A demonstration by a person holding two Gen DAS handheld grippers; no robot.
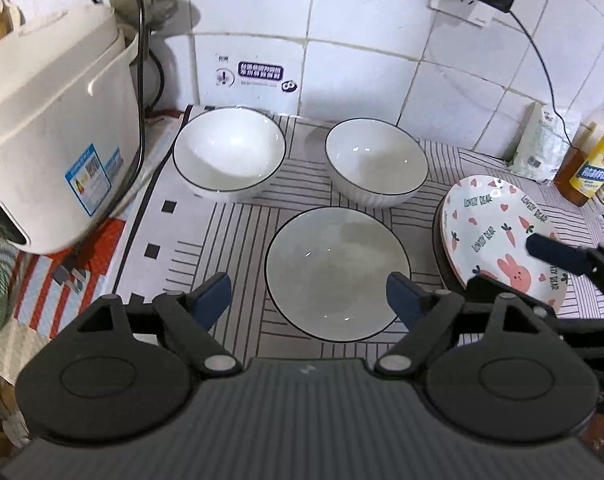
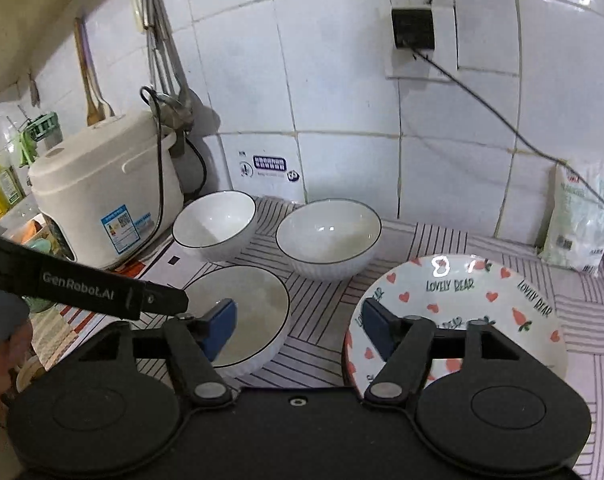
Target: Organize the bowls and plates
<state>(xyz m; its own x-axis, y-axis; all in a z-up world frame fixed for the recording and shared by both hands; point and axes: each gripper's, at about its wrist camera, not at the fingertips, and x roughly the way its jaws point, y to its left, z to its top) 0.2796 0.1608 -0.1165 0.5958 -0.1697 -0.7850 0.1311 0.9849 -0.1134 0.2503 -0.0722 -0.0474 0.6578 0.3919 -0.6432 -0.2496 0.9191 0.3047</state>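
Three white bowls with dark rims stand on a striped mat: one at the back left [image 1: 229, 151] [image 2: 215, 222], one at the back middle [image 1: 377, 161] [image 2: 329, 236], one nearest [image 1: 338, 273] [image 2: 246, 312]. A patterned "Lovely Bear" plate [image 1: 498, 232] [image 2: 462, 304] lies on a dark plate [image 1: 442, 256] at the right. My left gripper [image 1: 309, 300] is open and empty, its fingers either side of the nearest bowl, above it. My right gripper [image 2: 298, 326] is open and empty, hovering between the nearest bowl and the plate; it also shows in the left wrist view [image 1: 558, 254].
A white rice cooker [image 1: 54, 140] [image 2: 102, 188] stands at the left with its cord. Oil bottles [image 1: 594, 164] and a white packet [image 1: 538, 148] [image 2: 582, 216] stand at the right by the tiled wall. A wall socket with charger [image 2: 412, 28] is above.
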